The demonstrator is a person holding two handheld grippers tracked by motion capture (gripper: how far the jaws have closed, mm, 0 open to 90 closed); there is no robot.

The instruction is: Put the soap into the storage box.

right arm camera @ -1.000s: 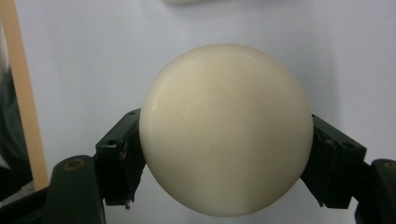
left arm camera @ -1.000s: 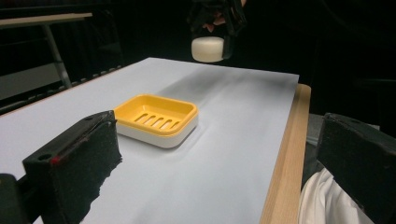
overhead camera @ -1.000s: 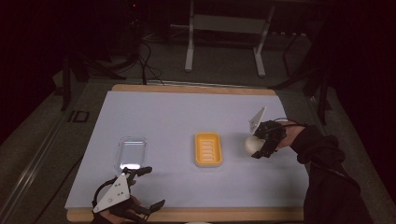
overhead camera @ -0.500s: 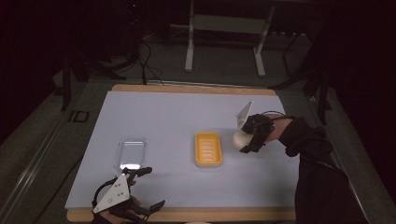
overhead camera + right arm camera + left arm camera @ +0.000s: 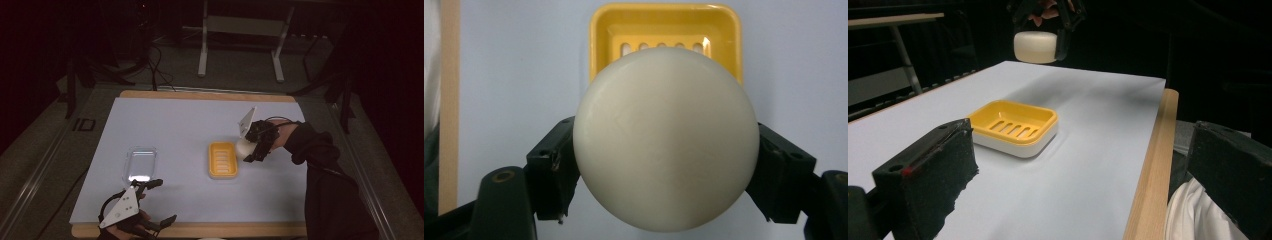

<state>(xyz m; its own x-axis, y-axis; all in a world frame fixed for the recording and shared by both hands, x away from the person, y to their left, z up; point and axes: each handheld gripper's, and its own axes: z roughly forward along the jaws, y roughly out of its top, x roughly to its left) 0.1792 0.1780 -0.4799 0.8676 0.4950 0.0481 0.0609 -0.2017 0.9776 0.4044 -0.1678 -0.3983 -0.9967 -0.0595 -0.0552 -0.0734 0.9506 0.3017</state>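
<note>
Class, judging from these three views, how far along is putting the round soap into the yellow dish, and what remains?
Done: the right gripper is shut on the round white soap, lifted off the table. In hand: the soap hangs beside the yellow soap dish, not yet over its slotted floor. Left: move above the dish, lower, release. The clear lid lies apart, near the open left gripper.

Left claw (image 5: 159,201) low at near desk (image 5: 165,125) edge, jaws wide apart, empty. Right claw (image 5: 248,151) raised, forearm extended, jaws clamped on round soap (image 5: 666,137).
</note>
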